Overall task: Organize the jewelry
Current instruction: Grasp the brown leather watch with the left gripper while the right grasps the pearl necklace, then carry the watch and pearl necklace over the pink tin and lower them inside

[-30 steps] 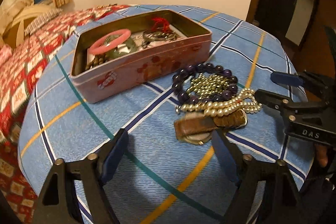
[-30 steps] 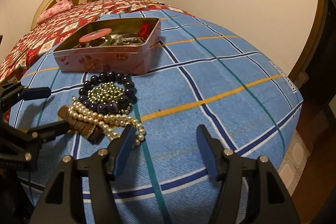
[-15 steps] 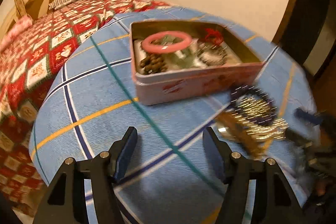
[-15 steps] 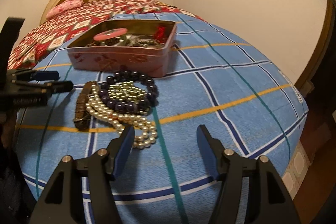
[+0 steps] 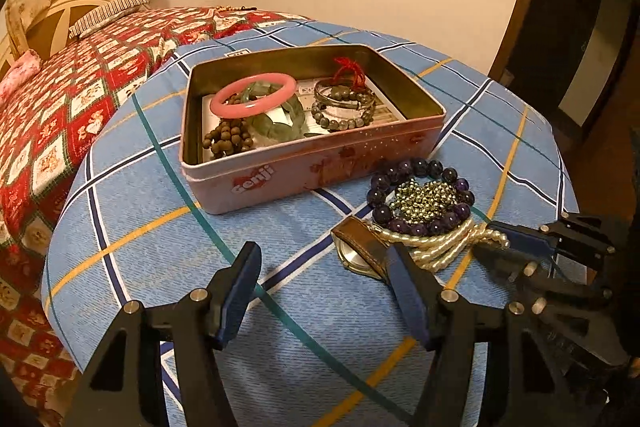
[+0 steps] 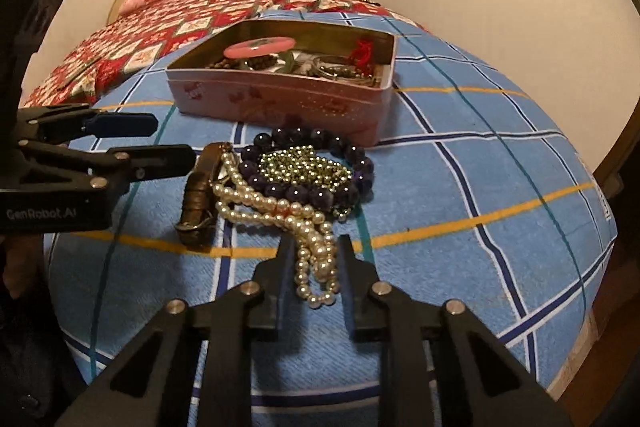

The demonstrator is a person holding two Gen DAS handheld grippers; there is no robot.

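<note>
- Your pearl necklace [image 6: 280,207] is a multi-strand rope of cream beads lying on the blue checked cloth [image 6: 460,187], with one looped end trailing toward your right gripper [image 6: 312,267].
- It sits in a small heap with a purple bead bracelet [image 6: 308,193], a cluster of small gold-green beads [image 6: 300,167] inside that ring, and a brown-strapped watch [image 6: 196,199] touching the pearls on the side nearest your left gripper [image 5: 320,283].
- The pink tin [image 5: 312,163] stands just behind the heap, lid off, holding a pink bangle [image 5: 252,95], a green bangle [image 5: 280,123], brown wooden beads [image 5: 228,141], grey bead bracelets [image 5: 344,107] and a red tassel [image 5: 350,71].
- Your right gripper's jaws are closing with the pearl loop between them; whether the pads already press on the beads cannot be told.
- Your left gripper is wide apart, holding nothing, above bare cloth just short of the watch.
- A second ago your right jaws stood wide over bare cloth beside the pearls; now they are narrow and straddle the strand.
- Your left view has swung so the tin sits centred rather than off to the left.
- The cloth falls away at its rounded edge close behind both grippers; open cloth lies to the right of the heap, while the tin blocks the far side.
- A red patterned bedspread [image 5: 60,99] borders the cloth on the left.
</note>
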